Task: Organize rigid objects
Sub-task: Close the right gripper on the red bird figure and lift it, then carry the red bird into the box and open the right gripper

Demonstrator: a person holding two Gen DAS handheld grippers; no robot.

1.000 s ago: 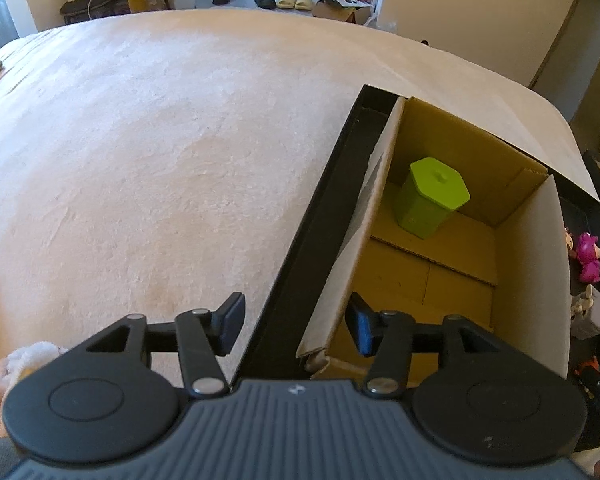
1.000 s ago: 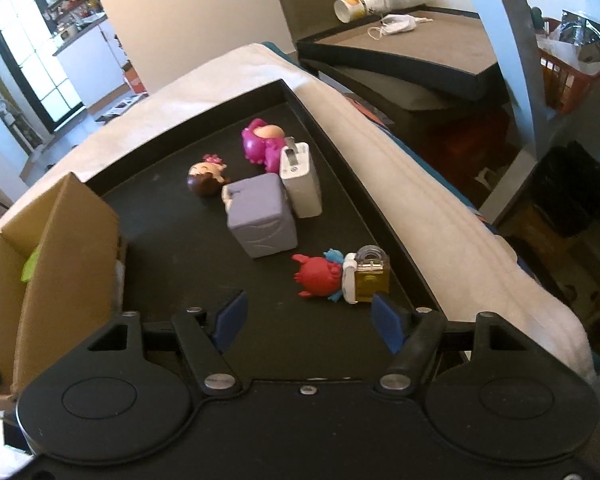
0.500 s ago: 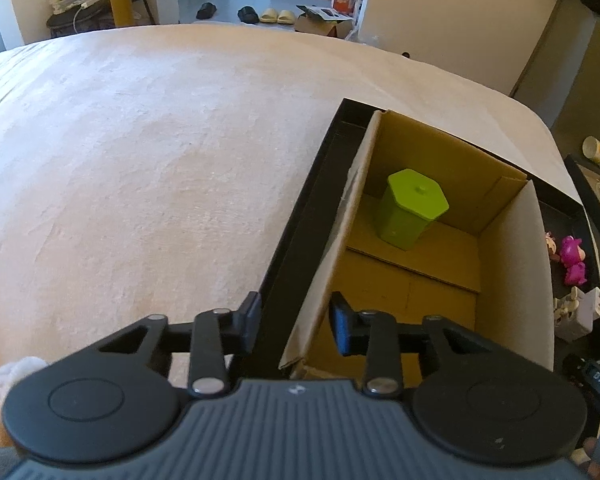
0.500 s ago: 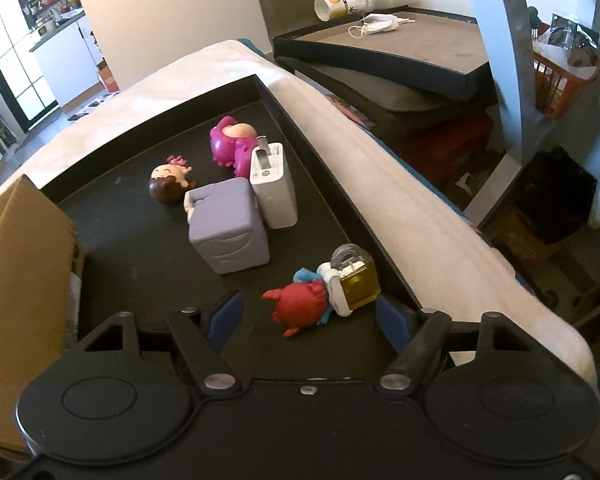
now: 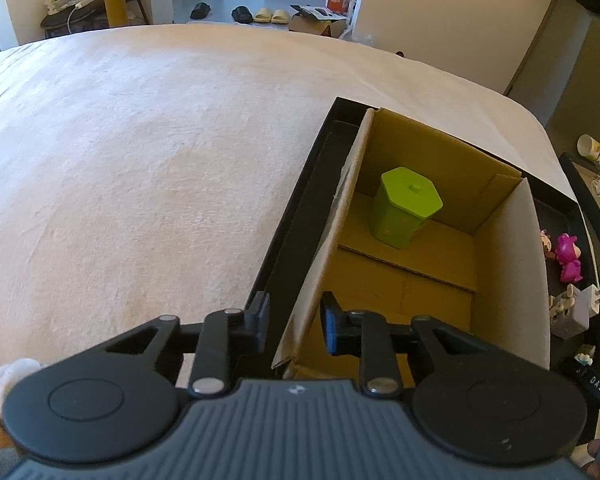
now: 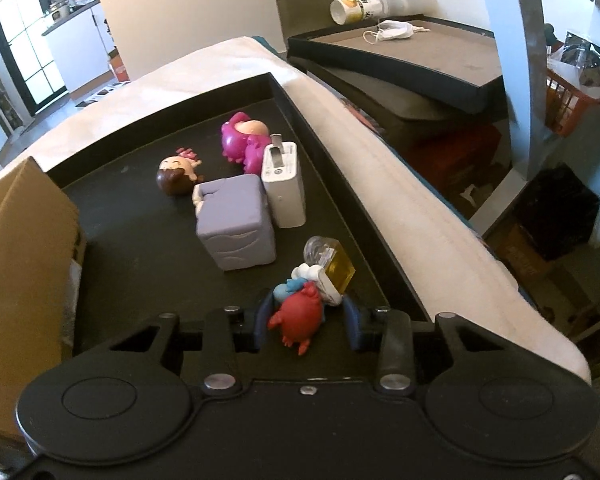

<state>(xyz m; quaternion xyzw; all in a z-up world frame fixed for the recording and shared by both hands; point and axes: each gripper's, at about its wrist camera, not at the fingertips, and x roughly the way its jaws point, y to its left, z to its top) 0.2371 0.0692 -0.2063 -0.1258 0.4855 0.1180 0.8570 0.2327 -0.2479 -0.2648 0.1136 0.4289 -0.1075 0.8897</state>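
Red toy figure sits between the right tool fingers, which close loosely around it. Left tool straddles the cardboard box wall, half-closed, not yet pinching.

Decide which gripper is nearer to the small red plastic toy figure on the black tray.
Right. The right gripper has its jaws either side of the small red plastic toy figure. The left gripper straddles the brown cardboard box wall, across the box from it.

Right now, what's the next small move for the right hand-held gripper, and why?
Probably finish closing the right hand-held gripper on the red figure: it sits between the fingers, and gaps seem to remain. The left hand-held gripper straddles the cardboard box wall.
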